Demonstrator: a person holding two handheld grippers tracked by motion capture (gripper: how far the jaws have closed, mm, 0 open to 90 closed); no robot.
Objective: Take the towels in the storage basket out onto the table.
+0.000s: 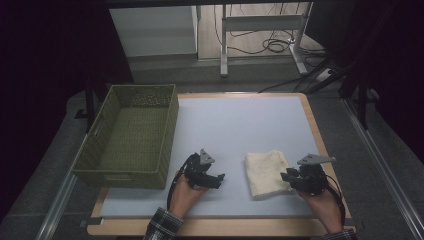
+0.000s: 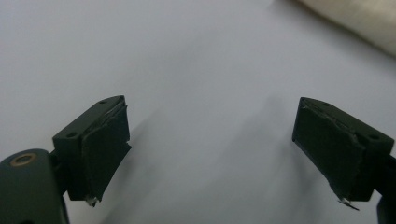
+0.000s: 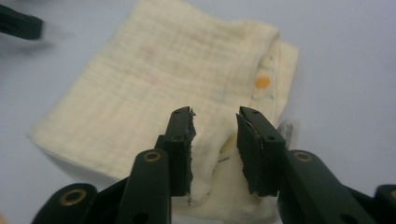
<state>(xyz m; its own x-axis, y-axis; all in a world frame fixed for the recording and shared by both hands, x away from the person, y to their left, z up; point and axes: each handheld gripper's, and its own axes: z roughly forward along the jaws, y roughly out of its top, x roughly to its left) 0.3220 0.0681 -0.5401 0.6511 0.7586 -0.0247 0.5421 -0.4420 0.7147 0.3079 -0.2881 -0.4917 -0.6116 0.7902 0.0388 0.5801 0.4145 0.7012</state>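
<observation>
- On the pale blue table mat (image 1: 240, 125), at about five o'clock from its middle, we have the folded cream-yellow cloth (image 1: 266, 172) lying flat.
- At nine o'clock on the mat stands the olive-green woven basket (image 1: 131, 136), well apart from the cloth; we judge it the likely place for the cloth.
- Our right gripper (image 3: 215, 140) sits at the cloth's three o'clock edge, jaws narrowed around a raised pleat of fabric; we cannot tell whether the pads press it yet.
- Our left gripper (image 2: 210, 149) hangs released over bare mat at the cloth's nine o'clock side, holding nothing.
- We judge the step to be taking hold of the cloth; next, the right jaws need to pinch the fold firmly before any lift.
</observation>
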